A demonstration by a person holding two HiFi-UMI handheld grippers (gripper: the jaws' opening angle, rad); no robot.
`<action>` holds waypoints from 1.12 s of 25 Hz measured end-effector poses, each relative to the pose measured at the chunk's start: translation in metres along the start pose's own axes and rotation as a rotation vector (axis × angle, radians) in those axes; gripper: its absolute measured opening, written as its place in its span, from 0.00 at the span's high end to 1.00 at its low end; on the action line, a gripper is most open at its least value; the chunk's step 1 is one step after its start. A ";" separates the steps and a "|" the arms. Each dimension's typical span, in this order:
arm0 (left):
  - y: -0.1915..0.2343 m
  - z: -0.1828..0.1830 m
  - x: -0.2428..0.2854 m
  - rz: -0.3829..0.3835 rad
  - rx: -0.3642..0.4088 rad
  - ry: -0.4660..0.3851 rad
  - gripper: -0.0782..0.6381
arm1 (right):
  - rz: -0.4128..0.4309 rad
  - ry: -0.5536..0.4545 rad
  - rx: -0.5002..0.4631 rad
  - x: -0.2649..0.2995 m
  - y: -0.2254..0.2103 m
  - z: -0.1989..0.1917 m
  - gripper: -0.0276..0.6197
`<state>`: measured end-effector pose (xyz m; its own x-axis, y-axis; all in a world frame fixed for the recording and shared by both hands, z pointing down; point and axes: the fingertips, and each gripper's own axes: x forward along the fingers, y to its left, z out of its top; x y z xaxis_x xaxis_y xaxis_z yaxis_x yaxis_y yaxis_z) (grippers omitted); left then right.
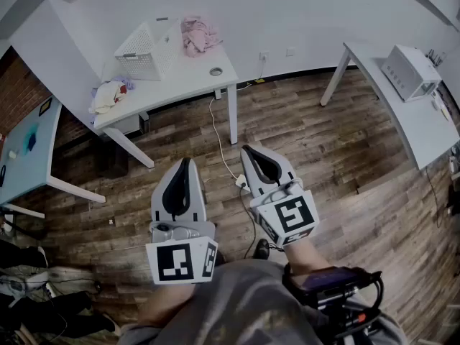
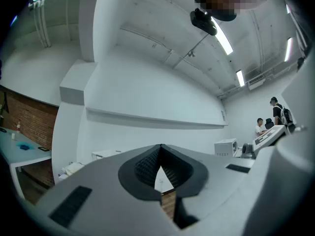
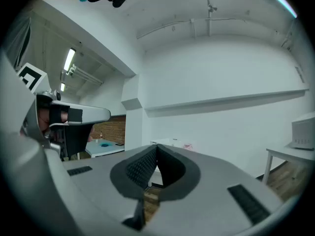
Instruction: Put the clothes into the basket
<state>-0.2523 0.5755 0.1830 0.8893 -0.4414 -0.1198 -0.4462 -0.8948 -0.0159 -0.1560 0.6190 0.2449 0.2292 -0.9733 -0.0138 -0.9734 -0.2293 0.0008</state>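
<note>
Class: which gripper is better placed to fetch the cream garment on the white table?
Probably left. Both are shut and far off, but the left gripper lies nearer the crumpled cream fabric garment than the right gripper.

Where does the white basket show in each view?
Head view: white basket upper left, on the white table.
Left gripper view: basket small, left of centre, above the jaws.
Right gripper view: basket tiny, centre, above the jaws.
Shared landmark: brick wall, left of it everywhere.

Grey hand-held grippers (image 1: 185, 162) (image 1: 249, 150), marker cubes (image 1: 181, 261) (image 1: 289, 216)
</note>
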 end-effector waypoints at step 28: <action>-0.083 -0.039 0.056 0.044 -0.012 0.086 0.88 | 0.049 0.075 0.116 -0.029 -0.114 -0.040 0.95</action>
<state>-0.1613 0.6227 0.2166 0.8746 -0.4836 -0.0341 -0.4839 -0.8751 -0.0005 -0.0512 0.6733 0.2848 0.1770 -0.9825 0.0578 -0.9763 -0.1827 -0.1157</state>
